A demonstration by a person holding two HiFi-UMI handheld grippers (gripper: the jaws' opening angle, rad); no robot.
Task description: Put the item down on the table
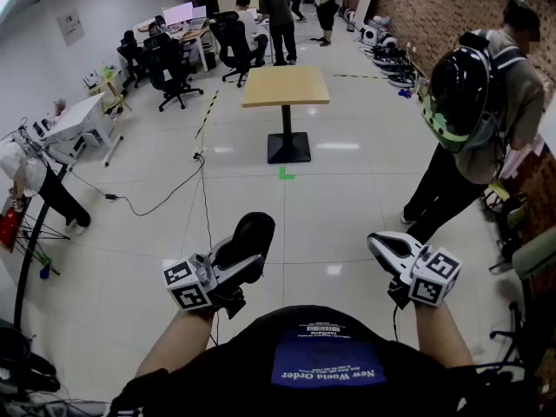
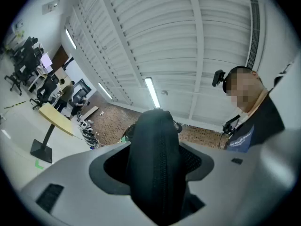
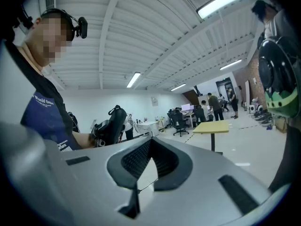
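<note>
Gripping a black oval fabric case with a zipper round its edge (image 1: 250, 237) in the left gripper (image 1: 236, 263), jaws spread wide to take in its full bulk, dark ribbed pads (image 2: 110, 166) pressing on either side. Holding it by the lower end, with most of the case sticking out past the fingertips and tilting slightly upward, zipper seam running down the middle of the left gripper view.

Keeping the right gripper (image 1: 379, 244) clenched on nothing, its fingertips (image 3: 141, 157) meeting with only background showing between them; probably parked out of the way, one grip likely being enough for this load.

Standing well short of the goal, with the square light-wood table on a black pedestal (image 1: 287, 85) lying far beyond both sets of fingertips, straight ahead. Judging the set-down as not yet begun: needing a walk forward across the pale tiled floor (image 1: 330, 189) before lowering the case onto the top and letting go. Minding a person wearing a black backpack (image 1: 460, 94), off beyond the right fingertips.
</note>
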